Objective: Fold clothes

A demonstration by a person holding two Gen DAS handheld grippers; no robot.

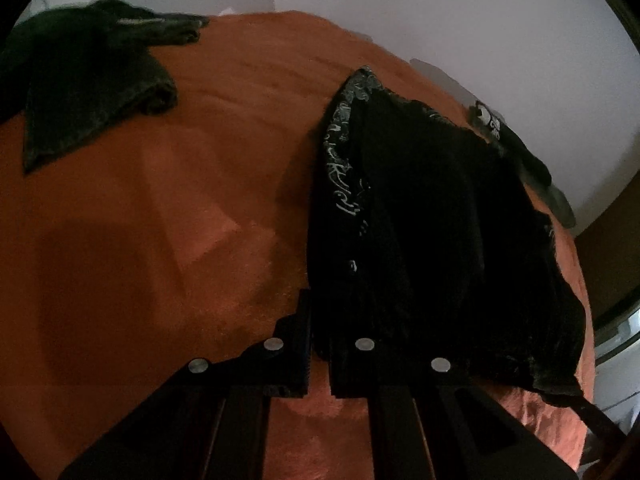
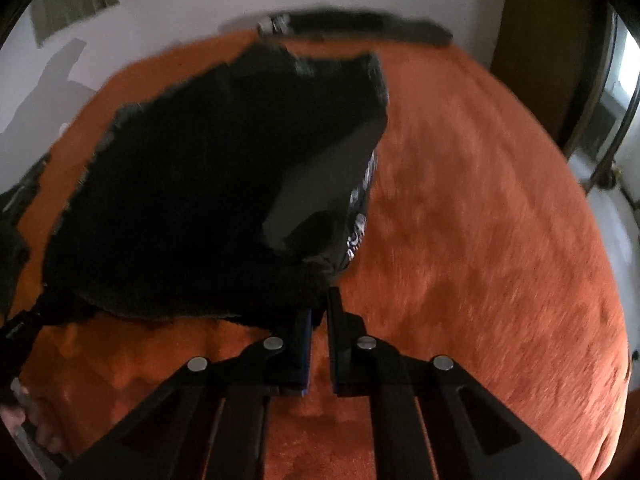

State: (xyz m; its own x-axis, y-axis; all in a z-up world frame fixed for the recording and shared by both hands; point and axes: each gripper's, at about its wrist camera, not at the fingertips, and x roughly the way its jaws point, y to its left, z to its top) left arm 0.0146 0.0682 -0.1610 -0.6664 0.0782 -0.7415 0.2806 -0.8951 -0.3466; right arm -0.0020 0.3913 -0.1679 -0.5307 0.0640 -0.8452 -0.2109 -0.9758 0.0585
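A black garment (image 1: 440, 220) with a white-patterned lining lies on an orange blanket (image 1: 160, 220). In the left wrist view my left gripper (image 1: 320, 332) is shut on the garment's near left corner, and the cloth drapes over its right finger. The right wrist view shows the same garment (image 2: 192, 200), blurred, spreading away to the left. My right gripper (image 2: 320, 312) pinches its near right corner, with dark cloth caught between the narrow tips. The other gripper's dark body (image 2: 16, 332) shows at that view's left edge.
A folded dark green garment (image 1: 88, 80) sits at the blanket's far left. Another dark piece with a white print (image 1: 504, 136) lies along the far edge by the white wall. A brown door (image 2: 532, 20) and a metal rail (image 2: 600, 160) stand to the right. A hand (image 2: 16, 412) is visible.
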